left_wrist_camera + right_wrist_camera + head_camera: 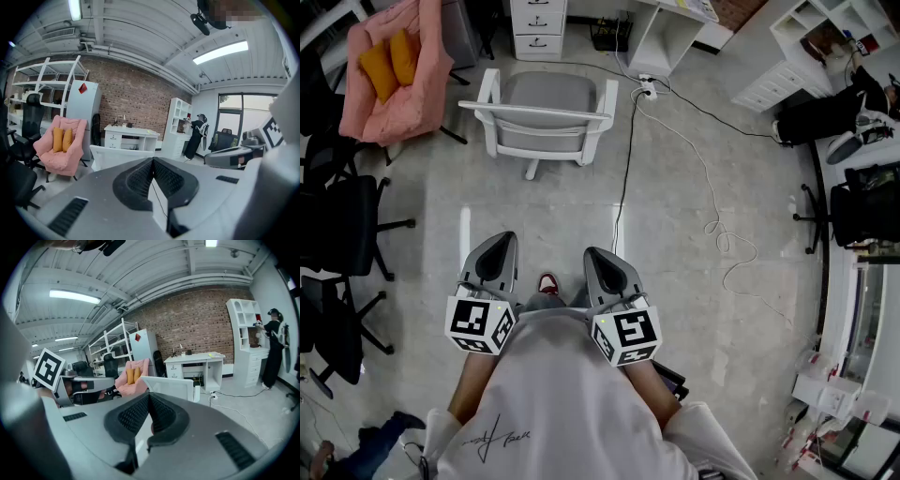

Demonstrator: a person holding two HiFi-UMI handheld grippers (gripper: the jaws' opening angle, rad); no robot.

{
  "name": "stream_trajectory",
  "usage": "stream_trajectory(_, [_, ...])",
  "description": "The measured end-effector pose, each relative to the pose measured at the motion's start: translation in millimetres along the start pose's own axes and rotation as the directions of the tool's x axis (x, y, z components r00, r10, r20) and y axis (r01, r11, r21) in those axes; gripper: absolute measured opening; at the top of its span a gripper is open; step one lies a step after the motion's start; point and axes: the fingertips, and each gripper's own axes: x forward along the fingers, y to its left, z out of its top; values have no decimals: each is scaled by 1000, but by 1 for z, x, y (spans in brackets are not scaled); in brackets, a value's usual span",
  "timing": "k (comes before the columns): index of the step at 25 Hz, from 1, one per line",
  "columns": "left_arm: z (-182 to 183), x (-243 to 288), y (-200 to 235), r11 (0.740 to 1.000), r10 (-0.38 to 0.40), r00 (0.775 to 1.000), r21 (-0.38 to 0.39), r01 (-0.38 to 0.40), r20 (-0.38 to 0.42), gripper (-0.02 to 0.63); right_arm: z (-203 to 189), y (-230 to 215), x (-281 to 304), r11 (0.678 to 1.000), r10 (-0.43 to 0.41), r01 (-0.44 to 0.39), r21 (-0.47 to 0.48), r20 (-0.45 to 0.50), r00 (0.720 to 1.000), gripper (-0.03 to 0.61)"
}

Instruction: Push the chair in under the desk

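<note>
My left gripper [500, 242] and right gripper [598, 255] sit at my waist, jaws together and empty. The white chair [546, 117] stands well ahead, backrest toward me, short of the desk [670, 28]. In my judgement this is the approach step. The next move calls for bracing both grippers on the backrest.

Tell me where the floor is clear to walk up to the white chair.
Bare grey floor lies between you and the white chair with grey seat, bordered left by black office chairs and right by a black cable. Further right, a looping white cable clutters the floor.
</note>
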Motion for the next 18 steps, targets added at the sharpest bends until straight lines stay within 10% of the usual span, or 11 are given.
stream_trajectory(18, [6, -2, 17, 997, -73, 997, -24, 73, 8, 5, 1, 26, 16, 997, 21, -20, 81, -11, 1000, 26])
